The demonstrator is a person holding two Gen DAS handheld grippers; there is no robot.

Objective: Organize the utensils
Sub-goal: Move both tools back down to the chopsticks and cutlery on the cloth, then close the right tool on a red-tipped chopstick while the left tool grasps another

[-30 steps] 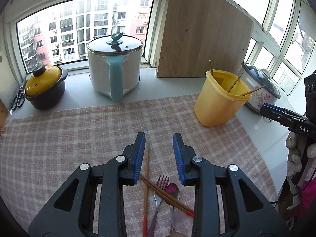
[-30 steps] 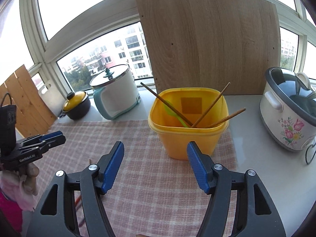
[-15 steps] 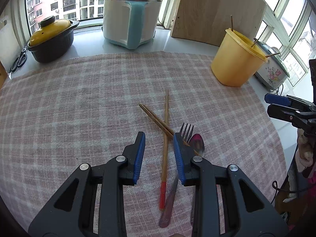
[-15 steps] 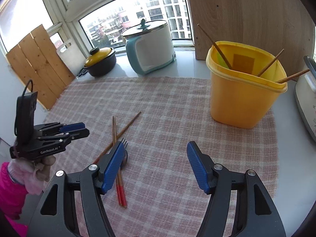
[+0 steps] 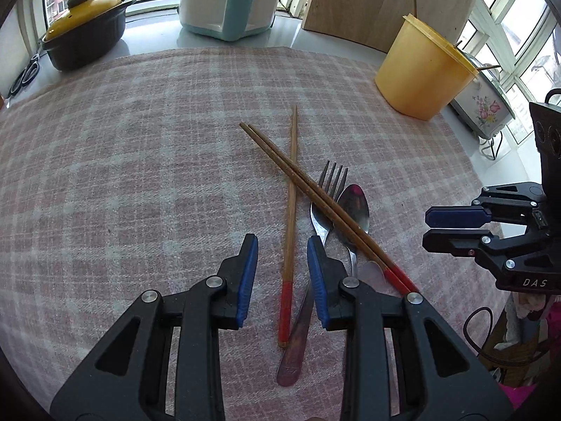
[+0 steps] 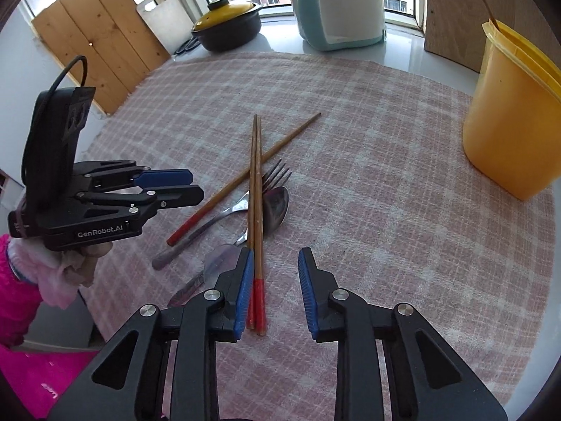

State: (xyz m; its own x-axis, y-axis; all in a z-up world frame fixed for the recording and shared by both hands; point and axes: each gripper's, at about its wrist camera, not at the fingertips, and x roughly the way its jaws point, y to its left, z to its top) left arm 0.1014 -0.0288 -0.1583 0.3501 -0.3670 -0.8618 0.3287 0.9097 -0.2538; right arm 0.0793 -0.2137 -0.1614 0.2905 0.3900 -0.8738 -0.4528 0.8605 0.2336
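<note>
On the left of the desk (image 5: pixel 217 40) sit scissors (image 5: pixel 24 73), half out of view, and a dark pot (image 5: pixel 84 28) with a yellow lid; just right of it stands a white and teal cooker (image 5: pixel 228 0); a pink checked cloth (image 5: pixel 140 147) covers the desk in front of them.

The left gripper (image 5: pixel 282 273) points down at the cloth with its jaws narrow and nothing pinched; one red-ended chopstick (image 5: pixel 290 189) lies between them, clear of both pads; the fork (image 5: pixel 324 207) handle runs under the gripper's right finger.

In the middle of the cloth lie the utensils: the lone chopstick, crossed by a pair (image 5: pixel 315 196) of red-ended chopsticks lying tight together; the pair rests over the fork and the spoon (image 5: pixel 354 207), which lie side by side with heads pointing away.

The right gripper (image 6: pixel 275 287) is also aimed down at the cloth; its jaws are closing, and the red ends of the pair lie between them, just beside the left pad and well clear of the right pad; whether that pad touches them I cannot tell.

Right of the utensils, on the cloth's far edge, stands a yellow bin (image 5: pixel 420 66) with chopsticks poking out; behind it leans a wooden board (image 5: pixel 368 3); a flowered cooker (image 5: pixel 484 108) sits furthest right.
</note>
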